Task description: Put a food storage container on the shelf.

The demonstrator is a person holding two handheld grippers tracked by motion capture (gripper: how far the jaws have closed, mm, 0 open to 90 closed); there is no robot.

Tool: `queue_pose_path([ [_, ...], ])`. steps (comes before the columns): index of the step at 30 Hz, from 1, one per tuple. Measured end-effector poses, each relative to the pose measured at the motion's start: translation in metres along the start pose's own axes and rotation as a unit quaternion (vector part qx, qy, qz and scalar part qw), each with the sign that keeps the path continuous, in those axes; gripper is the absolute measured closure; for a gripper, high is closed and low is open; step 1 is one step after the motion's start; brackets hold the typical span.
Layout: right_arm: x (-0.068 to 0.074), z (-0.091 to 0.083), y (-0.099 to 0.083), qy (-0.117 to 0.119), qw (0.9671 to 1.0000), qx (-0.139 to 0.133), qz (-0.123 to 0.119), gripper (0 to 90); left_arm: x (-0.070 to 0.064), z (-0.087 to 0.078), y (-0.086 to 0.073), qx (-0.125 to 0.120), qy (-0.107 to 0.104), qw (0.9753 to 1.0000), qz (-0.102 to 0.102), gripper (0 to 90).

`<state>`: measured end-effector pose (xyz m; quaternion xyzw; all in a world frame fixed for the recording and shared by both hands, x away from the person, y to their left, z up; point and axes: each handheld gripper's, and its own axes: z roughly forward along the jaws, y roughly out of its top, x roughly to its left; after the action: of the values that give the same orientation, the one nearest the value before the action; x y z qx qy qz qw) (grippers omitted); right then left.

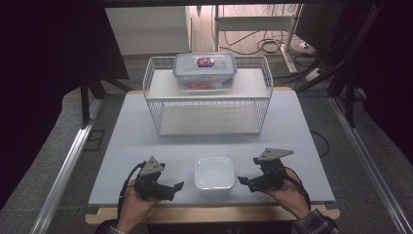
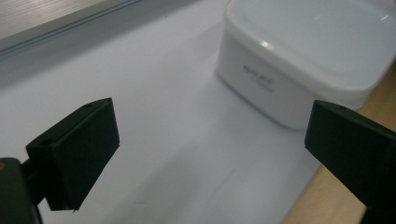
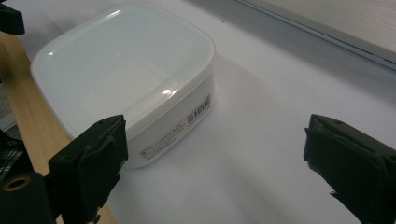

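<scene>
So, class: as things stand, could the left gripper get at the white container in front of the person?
Probably yes. The left gripper is open beside the white container, with bare table between them.

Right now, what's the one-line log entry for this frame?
left gripper: open, left of white container, apart | right gripper: open, right of it, apart | lidded box: on wire rack

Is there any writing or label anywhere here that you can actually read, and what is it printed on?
Nothing can be read.
White container: a short line of grey print on its side wall in the left gripper view, too blurred to read.
Same container: a small strip label with tiny print on another wall in the right gripper view, too small to read.
Lidded box on the wire rack: a red and blue sticker on its lid, too small to read.
</scene>
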<state>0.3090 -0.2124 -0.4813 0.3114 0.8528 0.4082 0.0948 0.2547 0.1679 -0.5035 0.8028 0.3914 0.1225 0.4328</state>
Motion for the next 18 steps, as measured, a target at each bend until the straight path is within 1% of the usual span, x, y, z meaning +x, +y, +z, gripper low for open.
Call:
queue_pose_path([
  [2,0.001,-0.003,0.003,0.004,1.0000,-0.001,0.001,3.7,-0.002,0.000,0.004,-0.003,-0.004,1.0000,-0.001,3.3],
  [4,0.003,-0.007,0.007,0.006,1.0000,-0.007,0.002,3.6,-0.005,0.002,0.009,0.000,-0.014,0.9999,-0.003,3.9],
  [5,0.005,-0.008,0.009,0.006,0.9999,-0.008,0.003,3.7,-0.007,0.004,0.012,0.002,-0.015,0.9999,-0.001,4.2],
  [7,0.009,-0.009,0.013,0.004,1.0000,0.002,0.001,6.2,-0.012,0.007,0.018,0.008,-0.008,0.9999,0.011,7.3],
  [9,0.012,-0.008,0.015,0.000,1.0000,0.009,-0.003,10.5,-0.016,0.010,0.025,0.012,0.009,0.9995,0.027,11.5],
  [10,0.013,-0.008,0.017,-0.001,0.9999,0.012,-0.004,12.5,-0.017,0.012,0.029,0.011,0.009,0.9994,0.031,12.7],
  [12,0.016,-0.006,0.019,-0.001,0.9999,0.013,-0.006,16.6,-0.017,0.016,0.035,0.006,-0.007,0.9996,0.028,15.0],
  [14,0.017,-0.005,0.021,0.003,0.9999,0.012,-0.008,20.3,-0.018,0.022,0.039,0.006,-0.017,0.9996,0.023,16.1],
  [17,0.020,0.001,0.024,0.015,0.9997,0.017,-0.006,23.7,-0.021,0.031,0.043,0.014,-0.028,0.9993,0.020,16.5],
  [18,0.020,0.004,0.024,0.022,0.9996,0.020,-0.005,23.7,-0.022,0.034,0.044,0.021,-0.027,0.9993,0.018,16.1],
])
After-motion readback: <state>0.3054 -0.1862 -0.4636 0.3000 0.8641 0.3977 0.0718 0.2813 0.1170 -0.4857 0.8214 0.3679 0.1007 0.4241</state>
